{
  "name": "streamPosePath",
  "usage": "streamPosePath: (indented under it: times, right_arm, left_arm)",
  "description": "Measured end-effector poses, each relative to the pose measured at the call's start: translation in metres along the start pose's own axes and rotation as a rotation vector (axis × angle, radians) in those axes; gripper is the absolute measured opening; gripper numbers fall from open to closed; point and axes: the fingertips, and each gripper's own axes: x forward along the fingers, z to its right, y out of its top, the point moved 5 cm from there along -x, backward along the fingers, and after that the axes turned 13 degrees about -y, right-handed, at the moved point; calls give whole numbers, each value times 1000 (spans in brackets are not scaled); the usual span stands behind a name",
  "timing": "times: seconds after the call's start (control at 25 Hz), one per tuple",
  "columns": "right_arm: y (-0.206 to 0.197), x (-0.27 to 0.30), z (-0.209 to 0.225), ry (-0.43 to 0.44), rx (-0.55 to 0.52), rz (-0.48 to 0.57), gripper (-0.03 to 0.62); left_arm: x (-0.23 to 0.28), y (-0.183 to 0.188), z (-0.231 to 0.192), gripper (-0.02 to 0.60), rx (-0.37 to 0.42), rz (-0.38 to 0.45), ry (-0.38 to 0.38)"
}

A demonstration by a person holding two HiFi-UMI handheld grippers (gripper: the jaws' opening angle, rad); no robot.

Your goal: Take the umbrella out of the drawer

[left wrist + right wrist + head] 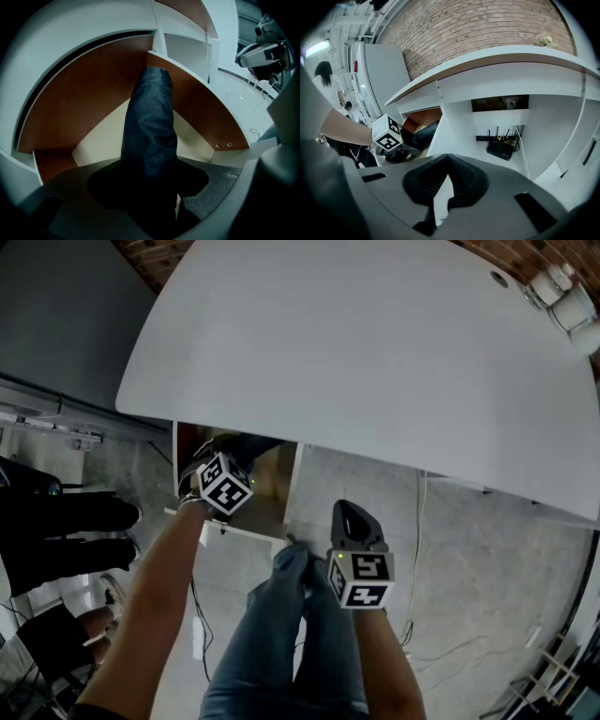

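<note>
Under the white desk, the drawer (246,531) stands pulled open, its brown wooden walls (201,112) seen from inside. A dark blue folded umbrella (150,122) in its sleeve runs up from between the jaws of my left gripper (150,187), which is shut on its near end. In the head view the left gripper (217,465) reaches down into the drawer. In the right gripper view the umbrella (423,134) slants out of the drawer (423,116) from the left gripper (396,150). My right gripper (443,187) is shut and empty, to the right of the drawer (349,514).
The white desk top (375,352) overhangs the drawer. A black router (502,147) with cables sits in the recess under the desk. The person's jeans-clad legs (281,634) are below. A grey cabinet (384,79) and another person (323,77) are at far left.
</note>
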Motion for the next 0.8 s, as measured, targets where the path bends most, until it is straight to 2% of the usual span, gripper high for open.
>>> streamPosePath:
  times: [0.36, 0.8]
  right_arm:
    - [4, -31, -16, 49, -16, -2, -9]
    - [3, -54, -23, 73, -40, 30, -9]
  left_arm:
    - [-34, -4, 10, 250, 2, -31, 14]
    - [-75, -10, 31, 250, 66, -31, 52]
